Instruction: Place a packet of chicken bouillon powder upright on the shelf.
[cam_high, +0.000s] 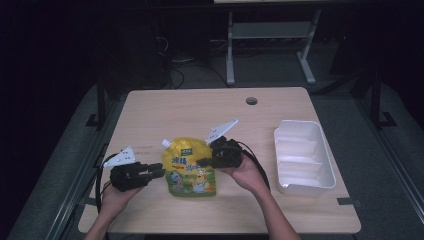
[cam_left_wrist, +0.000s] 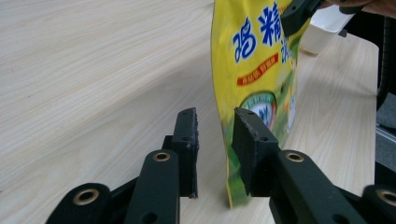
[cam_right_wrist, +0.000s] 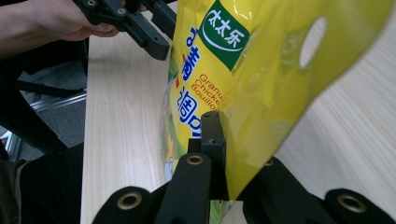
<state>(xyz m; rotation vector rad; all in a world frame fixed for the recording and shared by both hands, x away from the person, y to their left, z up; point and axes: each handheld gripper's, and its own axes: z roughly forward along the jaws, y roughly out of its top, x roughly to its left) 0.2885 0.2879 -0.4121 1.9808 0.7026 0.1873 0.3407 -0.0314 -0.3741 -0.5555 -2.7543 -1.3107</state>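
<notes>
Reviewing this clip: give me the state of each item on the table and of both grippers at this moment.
Yellow pouch: cap on, edge clamped, lifted.
Right gripper: shut on the pouch's edge.
Left gripper: open, jaws straddling the pouch's other edge.
White tray: empty, upright on the table.

The yellow pouch (cam_right_wrist: 261, 70) carries all the readable print. In the right gripper view, a green badge (cam_right_wrist: 224, 35) near its top holds three white Chinese characters, 太太乐, over a white curved stroke. Below the badge, orange Latin lettering reads "Granu…", "Chicke…" and "Bouillo…", each word cut off by a fold. Large blue Chinese characters run down the pouch (cam_left_wrist: 254, 70) in the left gripper view; 鸡精 can be made out. A red banner (cam_left_wrist: 258, 74) beneath them has small text too blurred to read.
</notes>
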